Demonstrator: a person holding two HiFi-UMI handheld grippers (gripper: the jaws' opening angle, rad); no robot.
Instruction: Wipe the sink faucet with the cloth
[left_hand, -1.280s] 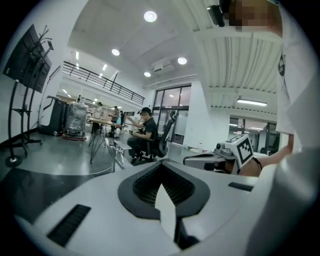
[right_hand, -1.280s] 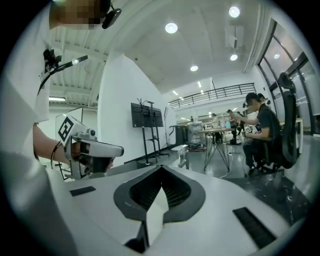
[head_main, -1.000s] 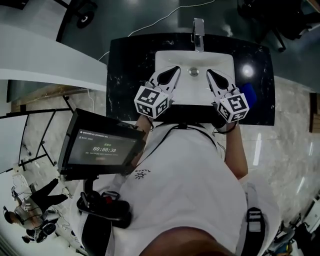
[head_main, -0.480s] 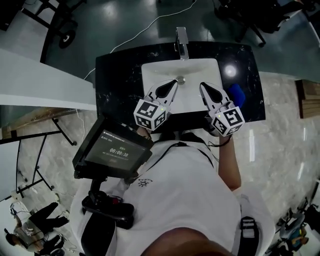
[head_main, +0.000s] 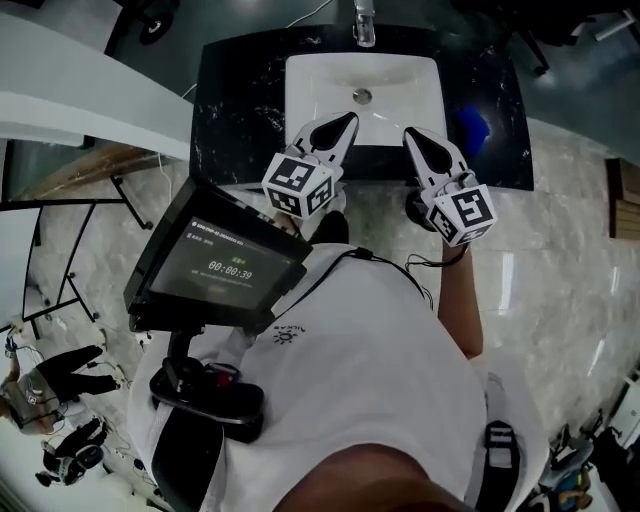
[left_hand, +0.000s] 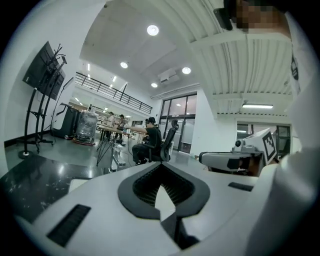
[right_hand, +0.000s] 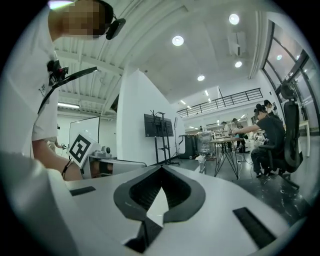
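Note:
In the head view the white sink basin (head_main: 400, 75) is set in a black counter (head_main: 240, 90), with the chrome faucet (head_main: 365, 22) at its far rim. A blue cloth (head_main: 472, 125) lies on the counter right of the basin. My left gripper (head_main: 351, 118) hangs at the basin's near edge, shut and empty. The right gripper (head_main: 409, 132) is beside it, just left of the cloth and apart from it, also shut with nothing between its fingers. Both gripper views look level across the room over closed jaws (left_hand: 161, 166) (right_hand: 161, 168).
A tablet showing a timer (head_main: 220, 265) stands on a mount at my left. A white curved desk (head_main: 80, 100) lies left of the counter. Marble floor surrounds the counter. People sit at a table (left_hand: 117, 129) far across the room; another person (head_main: 55, 385) is at lower left.
Both grippers have drawn back from over the basin to its near edge, and the sink has slid toward the top of the head view. Both stay shut and empty.

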